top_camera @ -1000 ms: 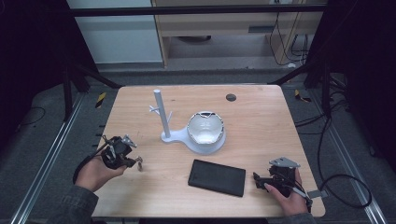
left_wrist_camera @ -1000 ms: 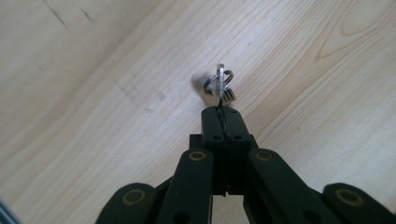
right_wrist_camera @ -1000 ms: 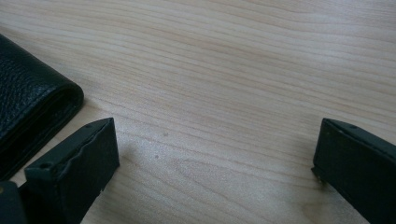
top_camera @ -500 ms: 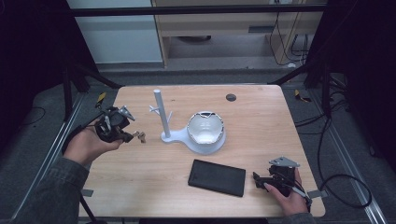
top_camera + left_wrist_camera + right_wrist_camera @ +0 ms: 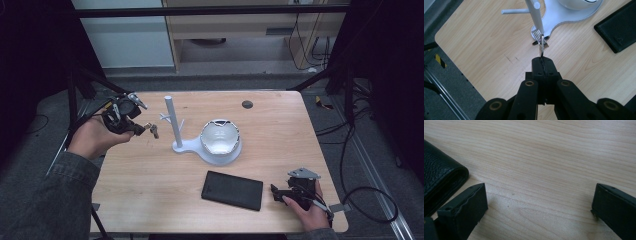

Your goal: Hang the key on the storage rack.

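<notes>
The work surface is a rectangular wooden table with a light, straight-grained top and rounded corners, standing on a grey floor. Near the table's middle rests a white stand: a flat base carrying an upright post with short side pegs, and a shallow bowl seated on the wider end of the base. A black leather wallet lies flat on the near half, at a slight angle to the table edge and well apart from the stand. A small dark round disc sits close to the far edge. Faint dark scuff marks show on the wood left of the stand.
</notes>
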A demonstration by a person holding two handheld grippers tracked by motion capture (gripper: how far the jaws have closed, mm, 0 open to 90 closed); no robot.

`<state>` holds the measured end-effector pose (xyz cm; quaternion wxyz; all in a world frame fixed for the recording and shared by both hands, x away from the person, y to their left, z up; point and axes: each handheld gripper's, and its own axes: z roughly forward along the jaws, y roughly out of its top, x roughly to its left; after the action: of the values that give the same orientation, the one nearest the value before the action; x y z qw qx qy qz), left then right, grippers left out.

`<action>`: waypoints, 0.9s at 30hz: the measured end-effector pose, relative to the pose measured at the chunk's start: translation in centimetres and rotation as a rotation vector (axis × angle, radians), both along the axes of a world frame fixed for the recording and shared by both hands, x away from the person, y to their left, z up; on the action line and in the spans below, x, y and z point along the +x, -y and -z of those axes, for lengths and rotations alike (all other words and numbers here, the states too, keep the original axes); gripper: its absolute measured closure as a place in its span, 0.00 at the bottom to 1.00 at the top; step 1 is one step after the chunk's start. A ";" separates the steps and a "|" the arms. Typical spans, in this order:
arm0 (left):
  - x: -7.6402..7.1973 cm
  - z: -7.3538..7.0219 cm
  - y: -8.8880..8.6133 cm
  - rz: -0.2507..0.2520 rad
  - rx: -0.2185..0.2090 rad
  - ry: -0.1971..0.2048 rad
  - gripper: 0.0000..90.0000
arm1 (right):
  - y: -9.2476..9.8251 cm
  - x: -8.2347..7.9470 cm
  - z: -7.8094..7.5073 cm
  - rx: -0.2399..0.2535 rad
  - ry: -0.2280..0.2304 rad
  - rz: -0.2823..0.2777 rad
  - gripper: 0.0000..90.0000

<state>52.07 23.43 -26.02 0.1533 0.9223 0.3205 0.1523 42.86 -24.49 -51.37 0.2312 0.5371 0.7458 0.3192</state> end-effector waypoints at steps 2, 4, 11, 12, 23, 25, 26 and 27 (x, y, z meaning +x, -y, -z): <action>0.3 0.1 0.0 -0.002 0.005 -0.002 1.00 | 0.0 0.0 0.0 -0.001 0.000 -0.001 0.00; 0.4 0.0 0.0 -0.005 0.003 -0.002 1.00 | 0.0 0.0 0.0 0.000 -0.001 -0.001 0.00; 0.3 -0.2 0.3 -0.008 0.013 0.003 1.00 | 0.0 0.0 0.0 -0.001 0.000 0.002 0.00; 0.4 -0.2 0.4 -0.006 0.016 0.002 1.00 | 0.0 0.0 0.0 0.000 0.001 0.000 0.00; 0.6 -0.5 1.0 0.003 0.029 0.002 1.00 | 0.0 0.0 0.0 0.000 0.000 0.000 0.00; 0.5 -0.5 1.1 0.004 0.030 0.003 1.00 | 0.0 0.0 0.0 0.000 0.000 0.000 0.00; 0.5 -0.5 1.0 0.005 0.028 0.003 1.00 | 0.0 0.0 0.0 0.000 0.000 0.000 0.00; 0.5 -0.5 1.0 0.005 0.027 0.002 1.00 | 0.0 0.0 0.0 0.000 0.000 0.000 0.00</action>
<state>52.55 22.41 -25.50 0.1416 0.9248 0.3161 0.1573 42.87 -24.46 -51.37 0.2314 0.5372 0.7457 0.3191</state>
